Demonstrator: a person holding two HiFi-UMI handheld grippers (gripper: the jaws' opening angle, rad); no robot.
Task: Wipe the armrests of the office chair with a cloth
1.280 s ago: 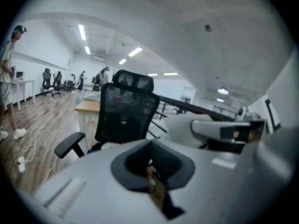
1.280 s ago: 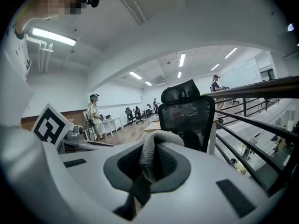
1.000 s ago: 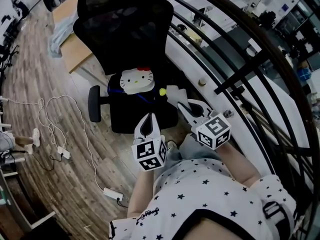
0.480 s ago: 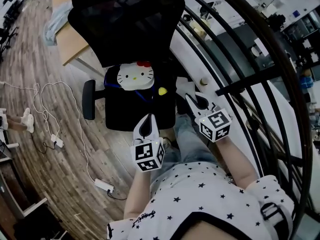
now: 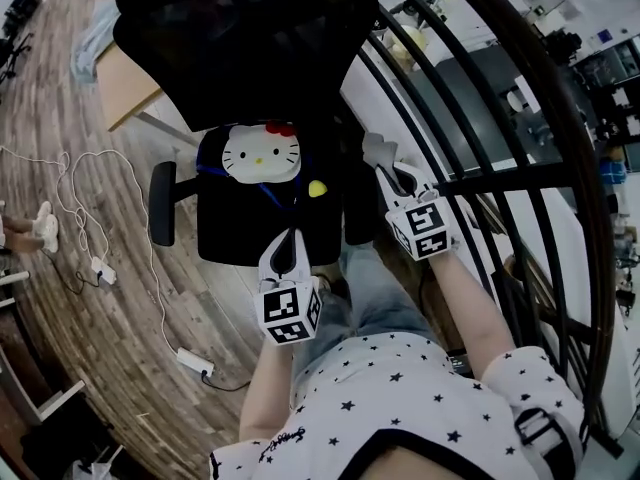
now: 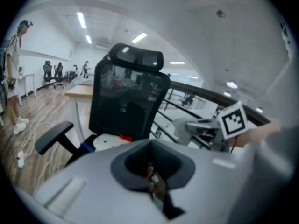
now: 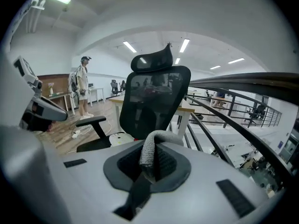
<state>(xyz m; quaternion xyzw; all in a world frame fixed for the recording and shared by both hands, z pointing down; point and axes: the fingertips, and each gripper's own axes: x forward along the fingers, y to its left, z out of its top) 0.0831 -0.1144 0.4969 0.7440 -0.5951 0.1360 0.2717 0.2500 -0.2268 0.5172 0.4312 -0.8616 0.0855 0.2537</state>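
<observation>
The black mesh-backed office chair (image 5: 245, 48) stands ahead with a white cat cushion (image 5: 260, 153) on its seat. Its left armrest (image 5: 162, 203) sticks out over the wooden floor and also shows in the right gripper view (image 7: 91, 121). My right gripper (image 5: 386, 165) is shut on a grey cloth (image 5: 376, 150), close over the chair's right side, where the armrest is hard to make out. The cloth (image 7: 150, 148) curls up out of the jaws. My left gripper (image 5: 287, 236) is shut and holds nothing, in front of the seat's near edge.
A black curved railing (image 5: 480, 98) runs close along the right of the chair. White cables and a power strip (image 5: 190, 365) lie on the floor at left. A wooden desk (image 5: 125, 88) stands behind the chair. A person (image 7: 83, 85) stands far off to the left.
Both grippers have moved forward toward the chair, the right one with the cloth rising to the chair's right side. The chair now sits closer and further left in the head view.
</observation>
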